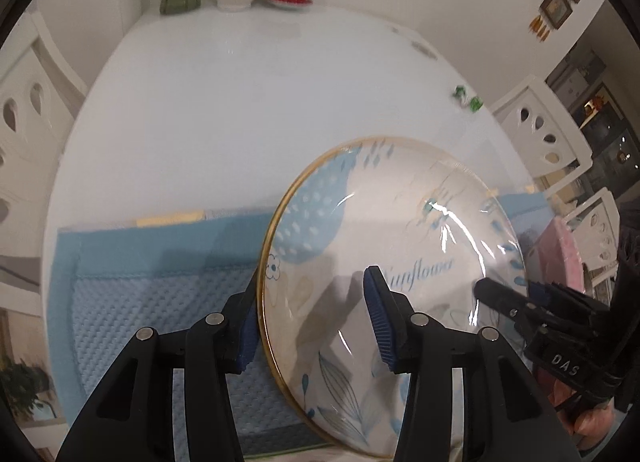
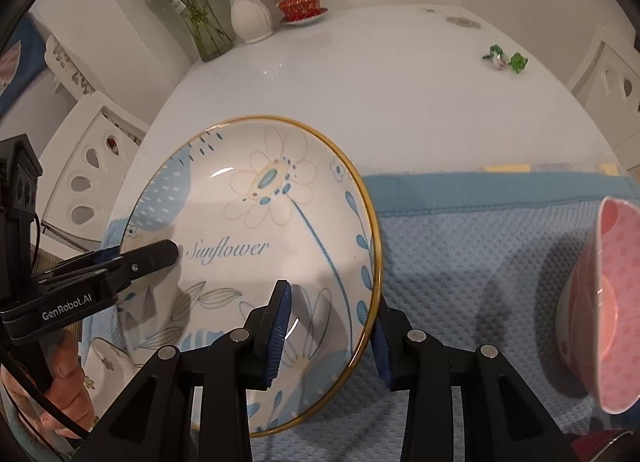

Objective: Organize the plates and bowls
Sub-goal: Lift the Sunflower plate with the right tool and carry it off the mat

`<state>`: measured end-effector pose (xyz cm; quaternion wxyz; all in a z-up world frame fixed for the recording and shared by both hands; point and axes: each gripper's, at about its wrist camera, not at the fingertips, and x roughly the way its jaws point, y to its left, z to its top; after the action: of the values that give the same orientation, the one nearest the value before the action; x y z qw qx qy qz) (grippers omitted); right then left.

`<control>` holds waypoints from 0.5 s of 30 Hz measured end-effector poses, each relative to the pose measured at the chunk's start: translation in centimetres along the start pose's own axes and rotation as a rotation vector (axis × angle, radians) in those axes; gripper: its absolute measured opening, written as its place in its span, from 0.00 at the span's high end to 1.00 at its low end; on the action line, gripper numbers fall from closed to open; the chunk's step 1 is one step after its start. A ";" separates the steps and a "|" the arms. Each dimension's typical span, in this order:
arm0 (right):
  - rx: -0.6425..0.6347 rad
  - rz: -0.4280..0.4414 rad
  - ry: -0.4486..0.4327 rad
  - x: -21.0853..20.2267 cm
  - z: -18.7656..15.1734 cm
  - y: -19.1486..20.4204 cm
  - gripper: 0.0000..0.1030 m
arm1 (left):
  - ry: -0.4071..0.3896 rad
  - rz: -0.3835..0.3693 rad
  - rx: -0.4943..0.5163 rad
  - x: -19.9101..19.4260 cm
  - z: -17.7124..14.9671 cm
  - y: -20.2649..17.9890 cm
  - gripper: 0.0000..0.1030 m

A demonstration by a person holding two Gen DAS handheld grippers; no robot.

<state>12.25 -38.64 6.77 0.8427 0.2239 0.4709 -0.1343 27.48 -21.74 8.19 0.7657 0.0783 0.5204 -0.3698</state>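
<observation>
A white plate with blue flowers, a gold rim and the word "Sunflower" (image 1: 384, 246) (image 2: 256, 246) is held tilted above a blue mat (image 1: 144, 302) (image 2: 472, 246). My left gripper (image 1: 314, 322) straddles the plate's left rim, one finger inside and one outside, jaws still apart. My right gripper (image 2: 330, 336) straddles the right rim the same way. Each gripper shows in the other's view: the right gripper (image 1: 520, 302) and the left gripper (image 2: 120, 266). A pink dotted bowl (image 2: 604, 302) lies on its side on the mat at right, and it also shows in the left wrist view (image 1: 560, 250).
The white table (image 2: 400, 102) carries a green glass vase (image 2: 208, 30), a white vase (image 2: 250, 18), a red lidded cup (image 2: 302, 4) at the far edge and wrapped candies (image 2: 506, 58) at right. White chairs (image 2: 88, 166) stand around. Another patterned dish (image 2: 106, 362) sits under the plate's left side.
</observation>
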 end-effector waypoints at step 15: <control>-0.124 0.071 -0.072 -6.0 -3.2 3.8 0.65 | -0.111 0.009 -0.040 -8.1 -5.9 -1.3 0.58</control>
<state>8.42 -33.65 11.41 0.8755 0.1830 0.4395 -0.0827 20.82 -15.75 12.87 0.7964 0.0448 0.4840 -0.3598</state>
